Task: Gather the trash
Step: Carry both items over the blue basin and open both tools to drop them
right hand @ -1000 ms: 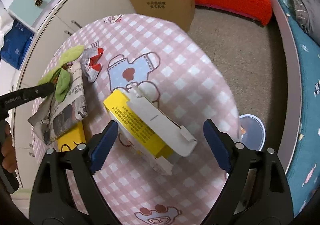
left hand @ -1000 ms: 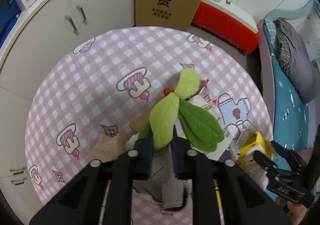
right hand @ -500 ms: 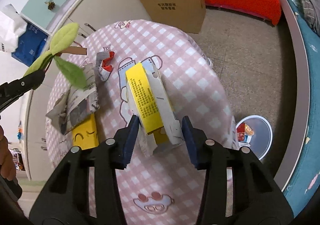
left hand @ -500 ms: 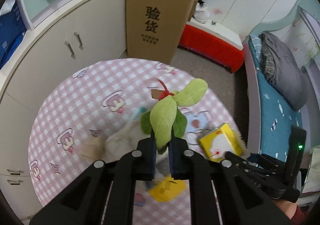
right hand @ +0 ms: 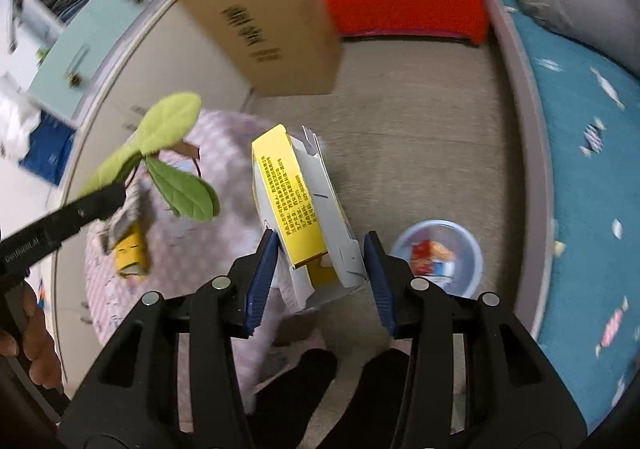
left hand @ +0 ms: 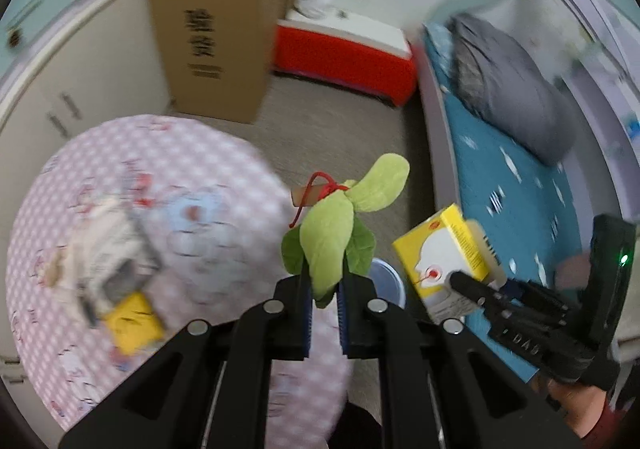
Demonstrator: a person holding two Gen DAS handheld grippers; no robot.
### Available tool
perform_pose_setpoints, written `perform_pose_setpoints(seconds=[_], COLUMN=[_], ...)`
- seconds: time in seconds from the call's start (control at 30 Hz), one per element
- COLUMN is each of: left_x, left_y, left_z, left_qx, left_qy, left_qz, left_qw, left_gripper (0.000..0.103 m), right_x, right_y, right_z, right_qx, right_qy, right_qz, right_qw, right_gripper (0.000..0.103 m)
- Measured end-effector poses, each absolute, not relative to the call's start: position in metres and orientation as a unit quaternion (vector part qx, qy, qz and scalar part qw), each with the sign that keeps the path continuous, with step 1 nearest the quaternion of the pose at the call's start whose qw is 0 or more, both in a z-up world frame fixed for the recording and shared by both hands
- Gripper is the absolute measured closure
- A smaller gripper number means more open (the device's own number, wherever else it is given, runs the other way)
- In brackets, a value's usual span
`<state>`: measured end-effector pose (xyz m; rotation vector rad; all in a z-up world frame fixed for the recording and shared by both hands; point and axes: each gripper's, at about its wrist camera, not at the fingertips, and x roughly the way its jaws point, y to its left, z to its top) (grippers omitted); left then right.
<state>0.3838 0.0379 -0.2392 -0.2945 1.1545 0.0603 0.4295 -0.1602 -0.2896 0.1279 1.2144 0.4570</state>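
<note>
**Both grippers loaded above the floor**

The left gripper [left hand: 323,299] has its fingers clamped on a green plush leaf sprig [left hand: 334,233]. The right gripper [right hand: 318,275] pinches a yellow carton [right hand: 296,209]. Just right of the right fingers, a pale blue bin [right hand: 466,253] sits on grey floor [right hand: 420,129]. Left lies the pink-checked worktop [left hand: 224,185]; a cardboard box [left hand: 216,25] stands ahead, a teal bed [right hand: 592,153] right.

The left gripper [left hand: 323,295] is pinching a green felt leaf sprig [left hand: 340,229] between its blue pads, a red string [left hand: 316,185] and a small brown tag trailing from it. To its right, the right gripper [left hand: 476,291] is gripping a yellow and white carton [left hand: 444,249] off the table. A pale blue bin [left hand: 386,281] is peeking out behind the leaves. Newspaper [left hand: 116,249] and a yellow box [left hand: 132,317] are lying on the pink checked table [left hand: 192,161].
</note>
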Motion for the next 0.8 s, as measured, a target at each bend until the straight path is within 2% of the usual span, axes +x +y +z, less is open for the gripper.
perform_pose_setpoints(seconds=[0.2,0.47,0.57,0.6,0.63,0.7,0.8], left_x=[0.411,0.434,0.441,0.444,0.445,0.446,0.448], left_y=[-0.049,-0.127,-0.149,-0.156,-0.16,-0.166,-0.172], left_z=[-0.266,-0.291,-0.295,-0.296,-0.297,-0.298,-0.297], left_qx=[-0.104,-0.071,-0.06,-0.056,-0.051,-0.05,-0.042], left_qy=[0.588,0.617,0.621,0.622,0.622,0.625,0.625], left_qz=[-0.024,-0.069,-0.077,-0.077,-0.072,-0.075,-0.068], left_qw=[0.802,0.781,0.778,0.777,0.778,0.775,0.776], left_gripper=[0.093,0.09,0.08,0.071,0.056,0.042,0.04], right_x=[0.429,0.424,0.422,0.422,0.421,0.42,0.422], right_y=[-0.238,-0.321,-0.339,-0.344,-0.348,-0.353,-0.359], right_z=[-0.291,-0.288,-0.288,-0.289,-0.29,-0.292,-0.295], right_qx=[0.08,0.112,0.119,0.122,0.124,0.128,0.128], right_qy=[0.563,0.552,0.551,0.551,0.551,0.554,0.559], right_qz=[0.16,0.109,0.098,0.096,0.094,0.092,0.094], right_qw=[0.807,0.819,0.82,0.82,0.82,0.818,0.814], right_gripper=[0.059,0.059,0.059,0.059,0.059,0.058,0.058])
